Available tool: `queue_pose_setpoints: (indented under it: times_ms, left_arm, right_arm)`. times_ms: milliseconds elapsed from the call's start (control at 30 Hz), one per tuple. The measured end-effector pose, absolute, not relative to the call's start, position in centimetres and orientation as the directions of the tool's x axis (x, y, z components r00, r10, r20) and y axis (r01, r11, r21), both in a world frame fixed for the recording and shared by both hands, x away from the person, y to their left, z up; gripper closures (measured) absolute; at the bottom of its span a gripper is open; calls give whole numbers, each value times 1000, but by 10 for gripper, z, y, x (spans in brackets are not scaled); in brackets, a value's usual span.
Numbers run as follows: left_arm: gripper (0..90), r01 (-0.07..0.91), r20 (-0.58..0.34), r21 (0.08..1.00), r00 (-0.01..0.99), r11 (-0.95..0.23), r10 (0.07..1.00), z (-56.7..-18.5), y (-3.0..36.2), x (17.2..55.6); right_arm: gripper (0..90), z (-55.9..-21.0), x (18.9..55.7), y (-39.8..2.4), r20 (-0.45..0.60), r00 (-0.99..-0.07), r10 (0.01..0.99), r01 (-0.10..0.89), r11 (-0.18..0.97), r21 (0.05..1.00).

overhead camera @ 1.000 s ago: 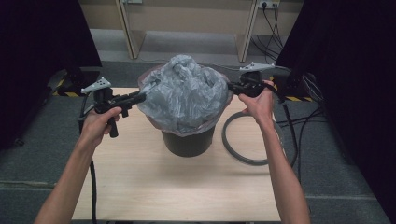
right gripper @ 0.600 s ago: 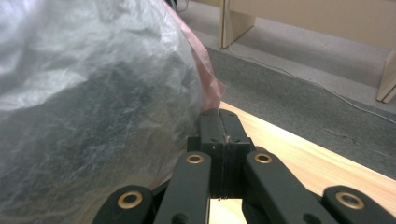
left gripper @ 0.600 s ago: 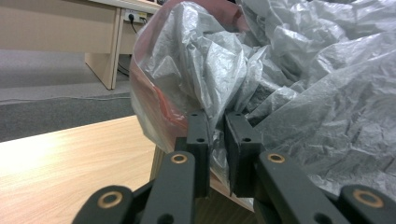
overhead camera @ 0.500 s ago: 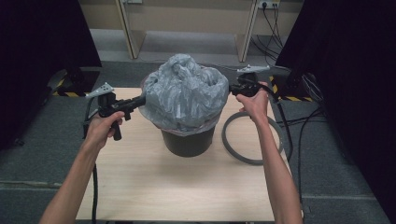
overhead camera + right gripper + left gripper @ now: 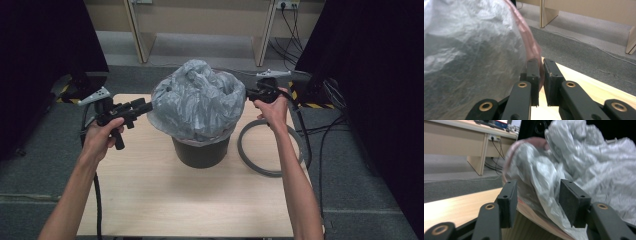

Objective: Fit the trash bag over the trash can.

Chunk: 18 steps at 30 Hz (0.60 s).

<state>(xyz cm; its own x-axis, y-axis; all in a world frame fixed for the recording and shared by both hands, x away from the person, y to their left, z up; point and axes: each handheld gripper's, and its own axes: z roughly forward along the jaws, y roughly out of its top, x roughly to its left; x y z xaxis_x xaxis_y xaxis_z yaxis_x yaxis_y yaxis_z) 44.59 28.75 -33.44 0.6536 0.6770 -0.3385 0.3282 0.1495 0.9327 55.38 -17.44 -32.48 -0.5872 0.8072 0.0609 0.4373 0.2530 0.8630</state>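
Observation:
A dark round bin (image 5: 201, 152) stands mid-table with a crumpled grey plastic bag (image 5: 197, 102) bulging over its top. The bag's edge is a pink band (image 5: 529, 42). At the bag's left side is my left gripper (image 5: 145, 106); its jaws have just been opening. In the left gripper view a fold of the bag (image 5: 584, 162) lies between the parted pads of the left gripper (image 5: 538, 185), which do not press it. My right gripper (image 5: 248, 93) is at the bag's right side. In the right gripper view the right gripper (image 5: 540, 62) is shut on the pink edge.
The bin sits on a light wooden table (image 5: 165, 195). A grey ring (image 5: 260, 167) lies on the table right of the bin, under my right forearm. Black cables (image 5: 320, 135) trail off the right edge. Wooden desk legs (image 5: 137, 30) stand on the carpet beyond.
My left gripper's jaws have parted and let go of the bag's left edge. The bag's top has spread wider and sits lower. The right hand has sunk a little, still gripping.

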Motion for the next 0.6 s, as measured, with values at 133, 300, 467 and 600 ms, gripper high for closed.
queue_pose_setpoints:
  times_ms: [133, 300, 467, 600]
  left_arm:
    - [468, 337, -353, 927, 632, 165, 690, -332, 292, 452]
    - [455, 339, -355, 925, 609, 172, 709, -329, 292, 463]
    - [442, 345, -341, 926, 578, 156, 741, -329, 293, 474]
    - [429, 361, -337, 922, 567, 141, 751, -332, 292, 481]
  right_arm:
    - [699, -321, 553, -178, 87, -563, 822, 440, 209, 873]
    - [518, -313, 546, -186, 122, -540, 833, 426, 146, 893]
    - [447, -299, 530, -196, 135, -545, 827, 398, 114, 910]
    - [436, -291, 513, -197, 123, -572, 811, 386, 134, 913]
